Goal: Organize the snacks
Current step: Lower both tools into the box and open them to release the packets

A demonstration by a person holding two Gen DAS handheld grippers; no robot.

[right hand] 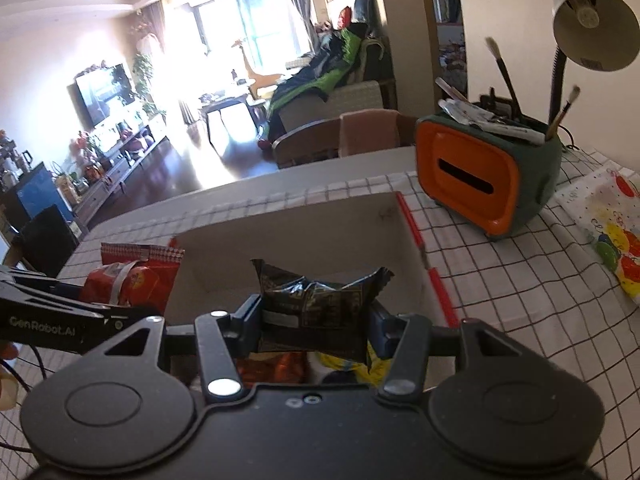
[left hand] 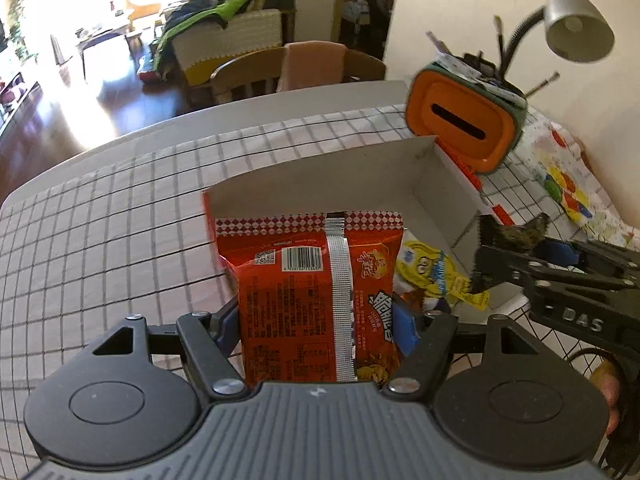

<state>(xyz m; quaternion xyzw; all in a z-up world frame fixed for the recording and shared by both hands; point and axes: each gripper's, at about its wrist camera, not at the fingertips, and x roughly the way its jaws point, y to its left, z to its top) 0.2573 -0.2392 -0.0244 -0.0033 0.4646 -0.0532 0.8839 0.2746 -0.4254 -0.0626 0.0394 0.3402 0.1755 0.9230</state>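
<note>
My left gripper (left hand: pixel 316 320) is shut on a red snack packet (left hand: pixel 304 288), held upright by its sides just in front of an open cardboard box (left hand: pixel 360 176). A yellow snack packet (left hand: pixel 432 272) lies inside the box. My right gripper (right hand: pixel 316 316) is shut on a dark crinkled snack packet (right hand: pixel 320 300) above the box's (right hand: pixel 300 224) near part. Below it lie an orange-red packet (right hand: pixel 276 368) and the yellow packet (right hand: pixel 352 364). The right gripper (left hand: pixel 516 248) with the dark packet (left hand: pixel 512 232) shows at the right of the left wrist view. The red packet (right hand: pixel 132 276) shows at the left of the right wrist view.
An orange and green holder (right hand: pixel 480 176) with brushes stands behind the box, under a desk lamp (right hand: pixel 592 20). A colourful printed cloth (right hand: pixel 608 224) lies at the right. The table has a checked cloth (left hand: pixel 120 220). A wooden chair (left hand: pixel 296 68) stands at the far edge.
</note>
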